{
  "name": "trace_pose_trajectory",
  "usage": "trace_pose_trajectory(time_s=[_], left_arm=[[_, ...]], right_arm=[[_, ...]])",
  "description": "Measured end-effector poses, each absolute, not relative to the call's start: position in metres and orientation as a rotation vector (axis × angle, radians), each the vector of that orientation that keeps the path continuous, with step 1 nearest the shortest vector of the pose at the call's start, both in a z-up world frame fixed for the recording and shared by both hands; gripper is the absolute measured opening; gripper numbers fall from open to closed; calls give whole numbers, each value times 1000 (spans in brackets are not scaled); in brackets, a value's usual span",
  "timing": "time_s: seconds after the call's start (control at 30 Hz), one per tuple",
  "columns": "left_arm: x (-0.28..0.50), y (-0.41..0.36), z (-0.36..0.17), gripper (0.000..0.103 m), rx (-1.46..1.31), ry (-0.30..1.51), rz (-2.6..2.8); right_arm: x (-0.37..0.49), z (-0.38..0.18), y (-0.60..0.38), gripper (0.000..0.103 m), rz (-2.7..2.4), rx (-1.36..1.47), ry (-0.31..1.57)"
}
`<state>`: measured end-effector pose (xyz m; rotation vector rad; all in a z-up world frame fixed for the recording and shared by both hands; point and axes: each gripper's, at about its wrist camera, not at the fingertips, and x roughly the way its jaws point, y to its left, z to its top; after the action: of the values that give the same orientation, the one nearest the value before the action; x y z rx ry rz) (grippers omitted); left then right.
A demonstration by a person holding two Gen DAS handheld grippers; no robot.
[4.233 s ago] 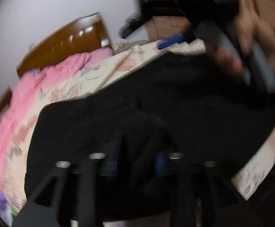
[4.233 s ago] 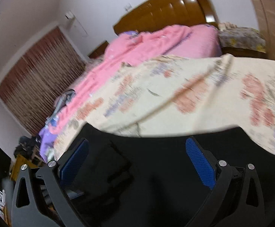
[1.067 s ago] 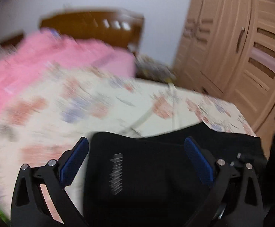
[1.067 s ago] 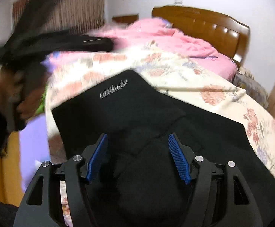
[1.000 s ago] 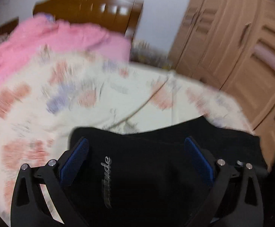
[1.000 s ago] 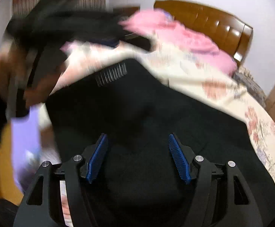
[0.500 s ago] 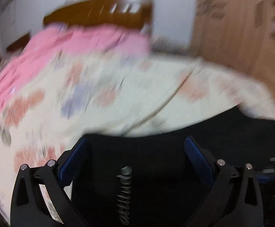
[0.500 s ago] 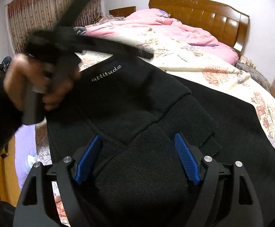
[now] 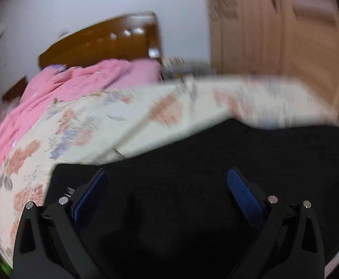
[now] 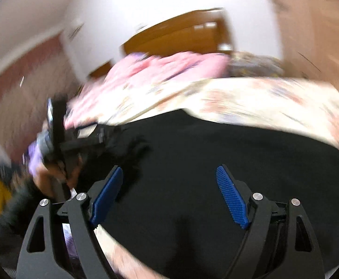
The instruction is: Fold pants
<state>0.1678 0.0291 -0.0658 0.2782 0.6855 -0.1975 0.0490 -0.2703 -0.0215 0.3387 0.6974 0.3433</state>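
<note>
The left gripper (image 9: 167,193) has its two blue-padded fingers (image 9: 89,195) spread wide, with nothing pinched between them; it hangs just above the black pants (image 9: 216,174), which fill the lower half of its view. The right gripper (image 10: 169,195) is likewise spread, its blue pads (image 10: 231,197) apart over the same dark cloth (image 10: 216,162) and gripping nothing. In the right wrist view the left gripper's black body (image 10: 60,139) shows at the left edge of the pants, with the person's hand (image 10: 53,176) around its handle, though heavy blur hides whether it touches the cloth.

The pants lie spread on a bed, over a cream bedspread (image 9: 123,121) printed with pink and purple flowers. Beyond it a pink quilt (image 9: 60,88) is bunched toward a brown wooden headboard (image 9: 104,44). A wooden wardrobe (image 9: 274,34) stands to the right of the bed.
</note>
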Motion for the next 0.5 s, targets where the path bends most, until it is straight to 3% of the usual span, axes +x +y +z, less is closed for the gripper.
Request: trace_pose_trajectory(time_s=[0.07, 0.27, 0.5], left_arm=[[165, 22, -72, 102, 342, 677, -165], [181, 45, -66, 102, 136, 791, -245], [180, 47, -69, 102, 141, 789, -238]], right_arm=[[12, -26, -311, 80, 270, 433, 699], [-43, -74, -359, 80, 48, 610, 797], [-16, -99, -373, 74, 78, 776, 759]])
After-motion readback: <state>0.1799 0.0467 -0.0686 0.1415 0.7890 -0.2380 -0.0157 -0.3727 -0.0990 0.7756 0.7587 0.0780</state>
